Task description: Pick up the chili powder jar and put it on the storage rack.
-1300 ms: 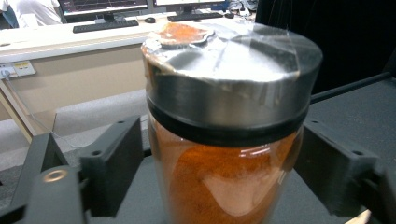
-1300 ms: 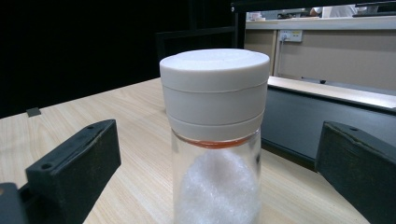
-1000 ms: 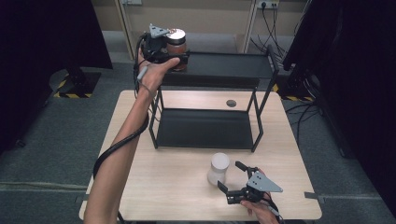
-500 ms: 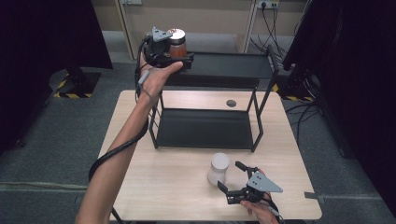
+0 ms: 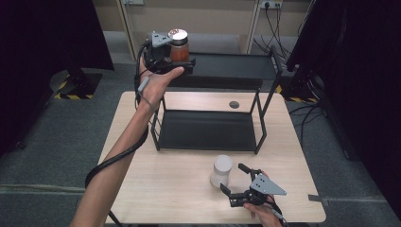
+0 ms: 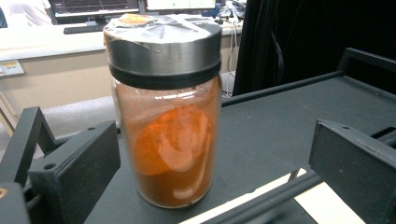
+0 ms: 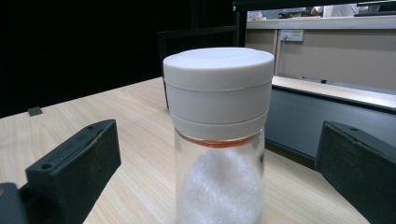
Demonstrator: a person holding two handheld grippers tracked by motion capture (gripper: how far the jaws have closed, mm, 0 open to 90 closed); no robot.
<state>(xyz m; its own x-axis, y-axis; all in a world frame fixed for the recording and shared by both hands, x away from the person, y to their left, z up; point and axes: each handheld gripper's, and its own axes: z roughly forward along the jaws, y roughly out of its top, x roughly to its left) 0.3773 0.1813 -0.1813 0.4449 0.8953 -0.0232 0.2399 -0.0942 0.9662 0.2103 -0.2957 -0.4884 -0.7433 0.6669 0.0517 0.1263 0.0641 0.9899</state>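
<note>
The jar of orange-red powder stands upright on the top shelf of the black two-tier rack, near that shelf's left end. The left gripper has its jaws spread wide on either side of the jar; they have just been opening, and in the left gripper view gaps show between each black pad and the glass, so nothing presses on it. Its metal lid is on. In front of the rack, on the wooden table, the white-lidded jar stands upright between the right gripper's spread jaws, clear of both pads.
</note>
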